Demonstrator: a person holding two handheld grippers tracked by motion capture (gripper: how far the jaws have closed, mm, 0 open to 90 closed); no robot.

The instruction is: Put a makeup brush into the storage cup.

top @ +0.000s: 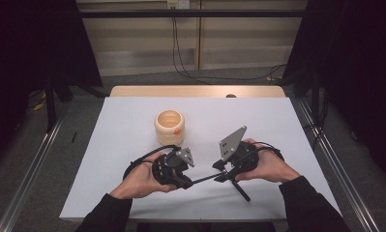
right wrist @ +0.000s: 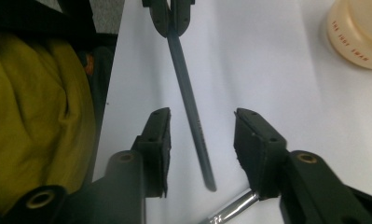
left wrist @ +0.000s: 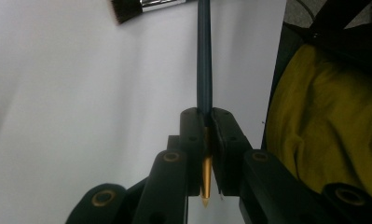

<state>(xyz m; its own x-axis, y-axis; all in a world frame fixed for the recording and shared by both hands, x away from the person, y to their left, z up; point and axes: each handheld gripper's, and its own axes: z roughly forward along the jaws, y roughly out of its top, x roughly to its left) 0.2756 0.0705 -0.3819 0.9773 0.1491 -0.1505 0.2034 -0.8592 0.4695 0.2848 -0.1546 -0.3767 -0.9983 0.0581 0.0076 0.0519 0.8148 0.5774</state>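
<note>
Left gripper (left wrist: 205,140) jaws clamp a slim dark-blue, gold-tipped brush handle (left wrist: 204,60); right gripper (right wrist: 201,140) jaws stand wide around it. Cream ribbed cup (top: 170,126) at 12 o'clock. Off-centre closing could lever the handle loose.

Black sleeves (top: 108,212), black grippers with brass-ringed screw holes, grey three-cornered plates (top: 232,141), looping black cables (top: 144,157).

On the white counter (top: 132,125) stands a cream ribbed cup (top: 170,126) with an orange spot. Nearer the person, the left claw (top: 188,182) grips a thin dark rod (top: 206,178) reaching toward the right claw (top: 221,170). A second dark stick (top: 241,189) angles below the right hand (top: 268,166).
</note>
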